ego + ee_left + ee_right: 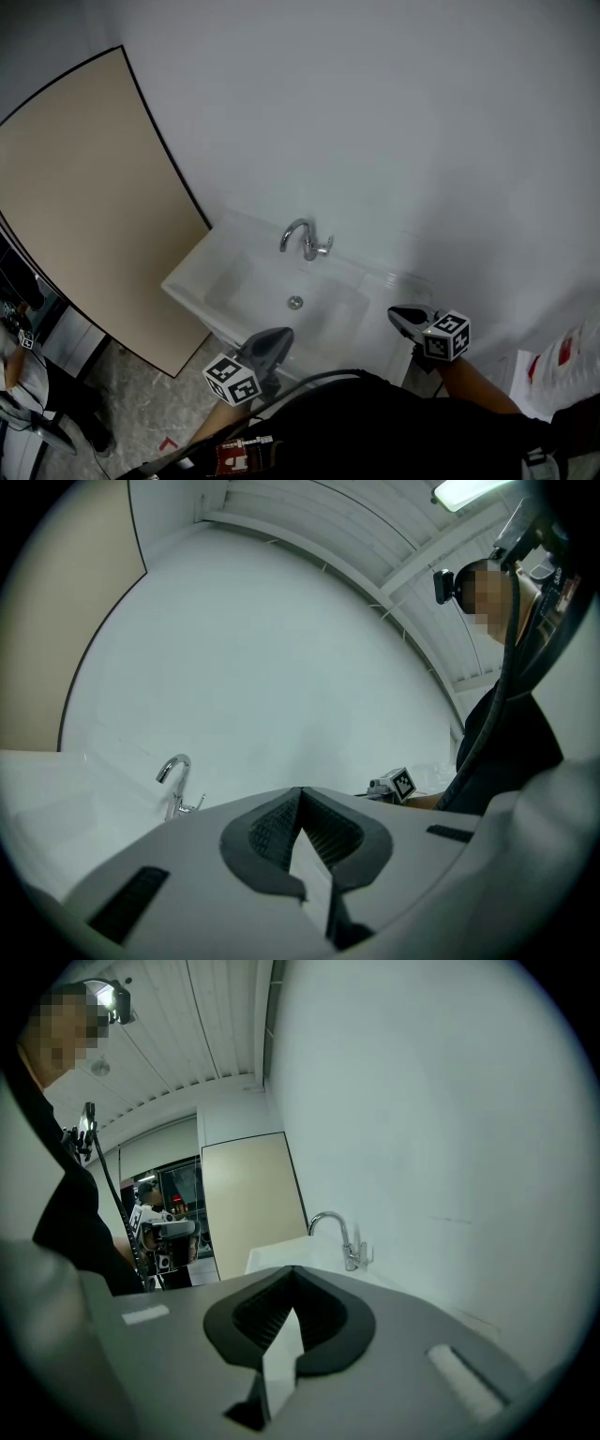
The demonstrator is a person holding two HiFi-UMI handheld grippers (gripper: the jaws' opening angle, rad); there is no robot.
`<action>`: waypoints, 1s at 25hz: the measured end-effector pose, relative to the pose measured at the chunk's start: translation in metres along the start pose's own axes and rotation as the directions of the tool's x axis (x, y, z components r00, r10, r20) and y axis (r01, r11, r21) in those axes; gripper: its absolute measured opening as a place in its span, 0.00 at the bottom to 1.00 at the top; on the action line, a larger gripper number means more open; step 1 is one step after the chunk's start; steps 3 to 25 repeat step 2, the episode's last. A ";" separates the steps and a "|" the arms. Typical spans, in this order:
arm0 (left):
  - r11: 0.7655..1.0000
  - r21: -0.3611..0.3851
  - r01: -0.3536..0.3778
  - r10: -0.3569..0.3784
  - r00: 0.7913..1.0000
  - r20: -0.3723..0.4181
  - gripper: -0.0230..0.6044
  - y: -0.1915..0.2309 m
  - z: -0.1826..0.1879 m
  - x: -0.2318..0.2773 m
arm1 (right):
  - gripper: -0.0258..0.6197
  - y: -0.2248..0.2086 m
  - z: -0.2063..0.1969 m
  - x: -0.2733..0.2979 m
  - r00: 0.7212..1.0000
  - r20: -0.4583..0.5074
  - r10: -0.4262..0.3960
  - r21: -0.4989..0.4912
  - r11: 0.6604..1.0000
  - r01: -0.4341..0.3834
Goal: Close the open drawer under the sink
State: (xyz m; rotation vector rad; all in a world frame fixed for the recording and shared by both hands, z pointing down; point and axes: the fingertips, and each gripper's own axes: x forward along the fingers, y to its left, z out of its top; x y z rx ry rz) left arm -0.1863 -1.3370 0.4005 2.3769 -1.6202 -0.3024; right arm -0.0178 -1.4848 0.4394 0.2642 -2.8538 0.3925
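Head view: left gripper (279, 336) and right gripper (397, 314), fingers pinched shut, empty, near glossy white sink (242, 281).

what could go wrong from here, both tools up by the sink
The drawer shows in no view, so reaching below the sink would start blind; a tool might knock the front rim on the way down. Both the left tool and right tool are shut, so a push with the narrow tips may slip off a drawer front.
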 end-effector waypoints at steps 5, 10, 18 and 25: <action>1.000 -0.002 0.000 0.000 1.000 0.002 0.04 0.002 0.000 0.001 | 0.04 0.005 0.007 0.002 1.000 0.015 0.005 0.031 1.000 -0.006; 1.000 -0.002 0.000 0.000 1.000 0.002 0.04 0.002 0.000 0.001 | 0.04 0.005 0.007 0.002 1.000 0.015 0.005 0.031 1.000 -0.006; 1.000 -0.002 0.000 0.000 1.000 0.002 0.04 0.002 0.000 0.001 | 0.04 0.005 0.007 0.002 1.000 0.015 0.005 0.031 1.000 -0.006; 1.000 -0.002 0.000 0.000 1.000 0.002 0.04 0.002 0.000 0.001 | 0.04 0.005 0.007 0.002 1.000 0.015 0.005 0.031 1.000 -0.006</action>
